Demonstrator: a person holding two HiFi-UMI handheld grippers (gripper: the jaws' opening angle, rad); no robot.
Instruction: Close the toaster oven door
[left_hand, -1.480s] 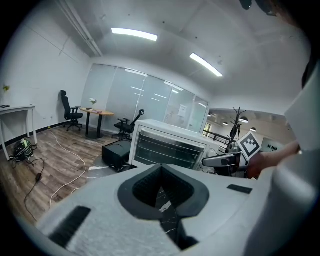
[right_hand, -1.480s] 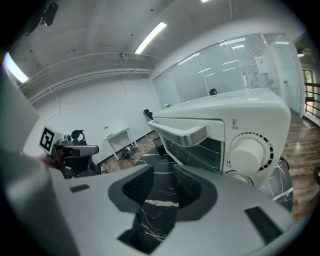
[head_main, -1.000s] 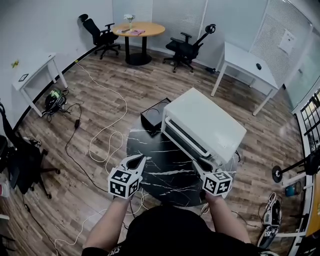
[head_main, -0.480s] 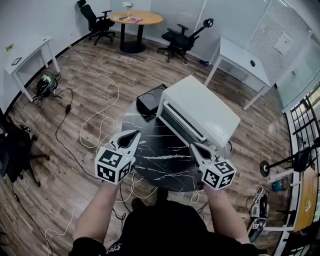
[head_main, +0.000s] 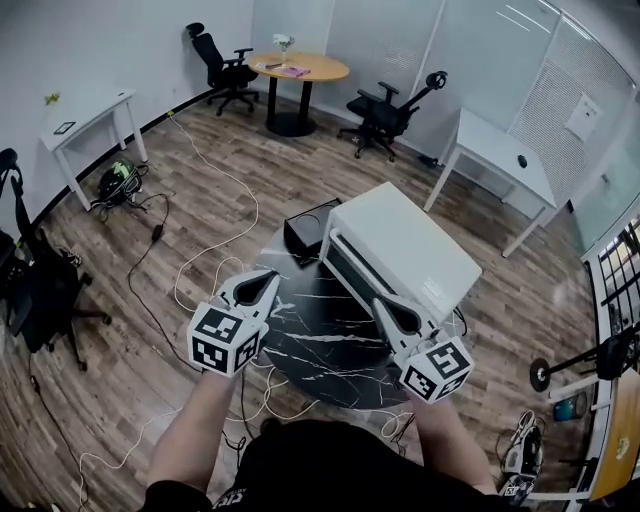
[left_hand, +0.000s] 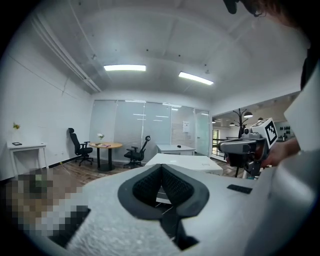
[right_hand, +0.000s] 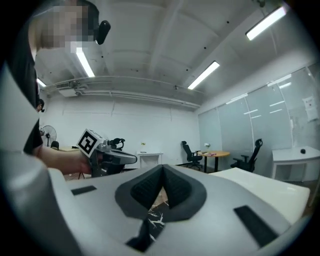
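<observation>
The white toaster oven (head_main: 410, 245) stands on a round black marble table (head_main: 320, 345). Its dark front door (head_main: 362, 277) with a long handle lies flat against the body. My right gripper (head_main: 383, 306) hovers just in front of the door's right end, jaws shut and empty. Over the table's left edge my left gripper (head_main: 268, 283) is also shut on nothing. In the left gripper view the oven (left_hand: 184, 162) shows past the closed jaws, with the right gripper (left_hand: 245, 145) beside it. The right gripper view shows the left gripper (right_hand: 114, 157) and the oven's top (right_hand: 272, 182).
A black box (head_main: 305, 228) sits behind the oven at the table's far edge. White cables (head_main: 215, 265) trail over the wooden floor. Office chairs (head_main: 385, 110), a round wooden table (head_main: 300, 68) and white desks (head_main: 500, 140) stand further off. A dark chair (head_main: 45, 290) is at far left.
The right gripper's jaws have come together and it has lifted slightly along the oven's front. The left gripper has drifted a little left, and the head view has shifted.
</observation>
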